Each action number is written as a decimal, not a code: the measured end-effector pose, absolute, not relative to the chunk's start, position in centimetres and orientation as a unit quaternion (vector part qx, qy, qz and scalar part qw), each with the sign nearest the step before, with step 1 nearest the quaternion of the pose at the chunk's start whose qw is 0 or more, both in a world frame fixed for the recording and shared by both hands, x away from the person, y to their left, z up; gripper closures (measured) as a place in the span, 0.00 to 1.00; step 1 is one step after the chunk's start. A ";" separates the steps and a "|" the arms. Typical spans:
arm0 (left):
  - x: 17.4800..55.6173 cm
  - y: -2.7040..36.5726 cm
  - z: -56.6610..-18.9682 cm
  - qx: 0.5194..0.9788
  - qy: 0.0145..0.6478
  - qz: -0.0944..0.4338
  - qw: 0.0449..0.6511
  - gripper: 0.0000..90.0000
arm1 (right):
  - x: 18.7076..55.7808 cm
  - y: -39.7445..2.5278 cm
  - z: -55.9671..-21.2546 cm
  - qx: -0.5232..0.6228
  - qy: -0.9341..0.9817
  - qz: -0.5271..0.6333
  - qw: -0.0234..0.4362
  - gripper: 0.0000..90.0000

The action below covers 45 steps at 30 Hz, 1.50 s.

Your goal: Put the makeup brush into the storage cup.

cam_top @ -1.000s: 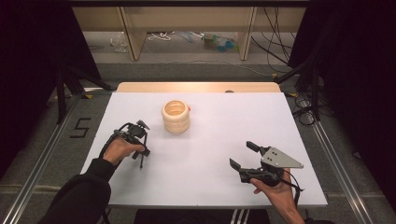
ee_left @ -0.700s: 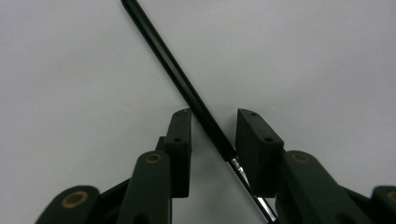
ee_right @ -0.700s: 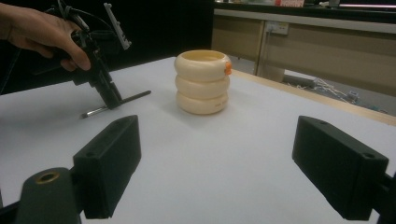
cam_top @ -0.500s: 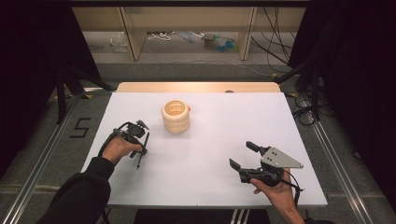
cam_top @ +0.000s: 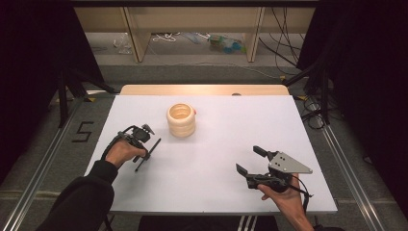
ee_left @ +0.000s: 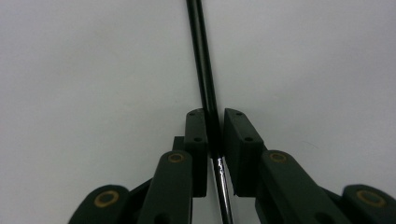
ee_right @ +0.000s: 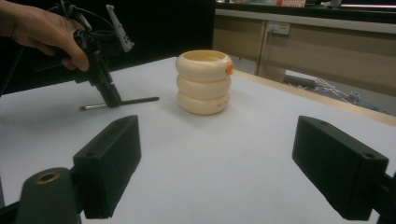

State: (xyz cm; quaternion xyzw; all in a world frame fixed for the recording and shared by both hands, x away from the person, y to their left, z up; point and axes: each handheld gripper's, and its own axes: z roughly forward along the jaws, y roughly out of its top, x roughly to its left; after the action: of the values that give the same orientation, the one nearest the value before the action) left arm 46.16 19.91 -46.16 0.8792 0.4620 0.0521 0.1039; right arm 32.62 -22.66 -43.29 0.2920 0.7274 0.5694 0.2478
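White table (cam_top: 231, 144); wooden shelving (cam_top: 192, 24) behind; grey floor (cam_top: 48, 144); dark surroundings.

1. A lab or test room, set up for recording.
2. White table (cam_top: 211, 159) ringed by black curtains (cam_top: 33, 57) on both sides.
3. Metal rails (cam_top: 344, 159) along the grey floor, with a taped "5" (cam_top: 82, 132) beside the left one.
4. Loose cables (cam_top: 284, 48) trailing across the floor behind.
5. Plain wooden bench (cam_top: 192, 19) at the back, clutter beneath it.
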 end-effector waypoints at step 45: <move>44.4 18.3 -44.6 0.923 0.357 0.048 0.133 0.93 | 32.7 -22.4 -43.4 0.284 0.727 0.576 0.243 0.19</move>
State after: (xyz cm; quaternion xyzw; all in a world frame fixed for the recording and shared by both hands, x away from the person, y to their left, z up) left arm 44.43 18.27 -44.57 0.9235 0.3566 0.0478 0.1332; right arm 32.71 -22.39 -43.44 0.2839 0.7267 0.5764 0.2429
